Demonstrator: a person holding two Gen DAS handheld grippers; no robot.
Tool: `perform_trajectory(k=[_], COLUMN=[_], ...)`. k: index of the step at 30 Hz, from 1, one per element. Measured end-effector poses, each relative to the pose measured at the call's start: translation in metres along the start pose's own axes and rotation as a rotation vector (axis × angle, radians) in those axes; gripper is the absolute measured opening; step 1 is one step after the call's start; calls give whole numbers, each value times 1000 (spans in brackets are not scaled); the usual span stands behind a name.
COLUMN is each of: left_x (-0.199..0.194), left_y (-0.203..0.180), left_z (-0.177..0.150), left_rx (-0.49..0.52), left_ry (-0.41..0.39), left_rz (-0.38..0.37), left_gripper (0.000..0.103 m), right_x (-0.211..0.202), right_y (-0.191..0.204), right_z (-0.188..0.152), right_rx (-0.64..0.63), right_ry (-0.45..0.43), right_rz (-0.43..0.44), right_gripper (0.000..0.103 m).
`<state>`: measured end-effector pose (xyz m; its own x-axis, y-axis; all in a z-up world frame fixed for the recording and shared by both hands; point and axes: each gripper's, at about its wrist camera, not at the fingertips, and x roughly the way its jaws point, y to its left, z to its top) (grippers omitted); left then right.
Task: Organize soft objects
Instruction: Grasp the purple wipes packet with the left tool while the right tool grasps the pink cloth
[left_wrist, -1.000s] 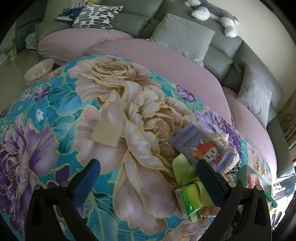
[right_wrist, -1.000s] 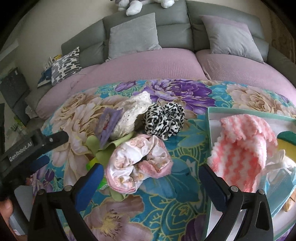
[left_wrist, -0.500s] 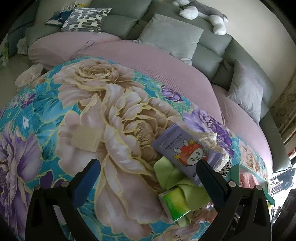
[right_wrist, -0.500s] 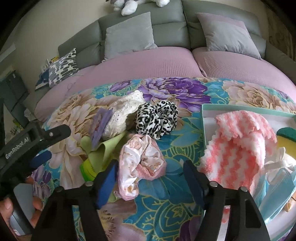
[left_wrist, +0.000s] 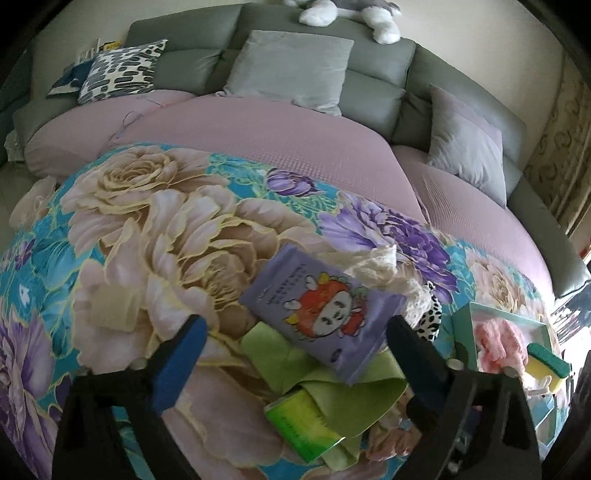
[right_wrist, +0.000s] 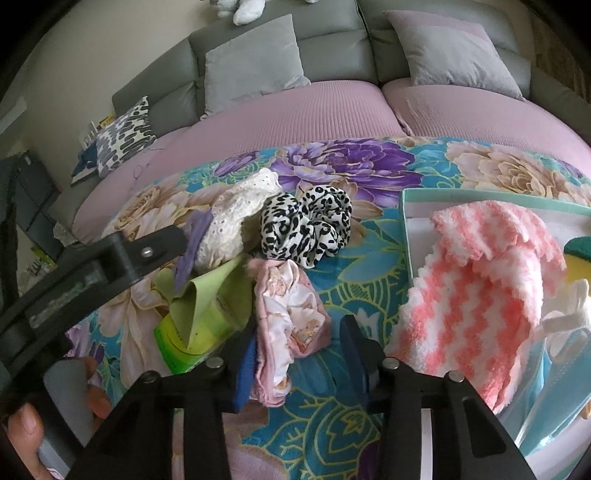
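The floral-covered counter carried the loose pile beside a teal tray already holding a pink-and-white knitted cloth. Since a second earlier, the right tool had gone from fully spread to closing around the pink printed garment; its left pad touched the fabric, the right pad stood apart, so no grasp was yet made. The left tool had swung across to hover, released and only starting to narrow, over the purple cartoon packet and green cloth. Judgement: the garment is next for the tray.
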<state>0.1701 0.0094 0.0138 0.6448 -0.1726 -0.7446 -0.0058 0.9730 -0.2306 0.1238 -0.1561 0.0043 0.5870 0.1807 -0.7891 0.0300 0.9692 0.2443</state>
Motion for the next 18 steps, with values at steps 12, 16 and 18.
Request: perform_trajectory(k=[12, 16, 18], left_x=[15, 23, 31], left_y=[13, 15, 15], left_z=[19, 28, 32], left_rx=[-176, -250, -265], left_ry=[86, 135, 174], left_rz=[0, -72, -70], left_gripper=[94, 93, 89], right_x=[1, -4, -5], right_y=[-2, -3, -4], right_z=[1, 2, 3], right_rx=[-16, -14, -10], right_ry=[-6, -18, -23], right_rz=[-20, -16, -14], right_gripper=[33, 30, 30])
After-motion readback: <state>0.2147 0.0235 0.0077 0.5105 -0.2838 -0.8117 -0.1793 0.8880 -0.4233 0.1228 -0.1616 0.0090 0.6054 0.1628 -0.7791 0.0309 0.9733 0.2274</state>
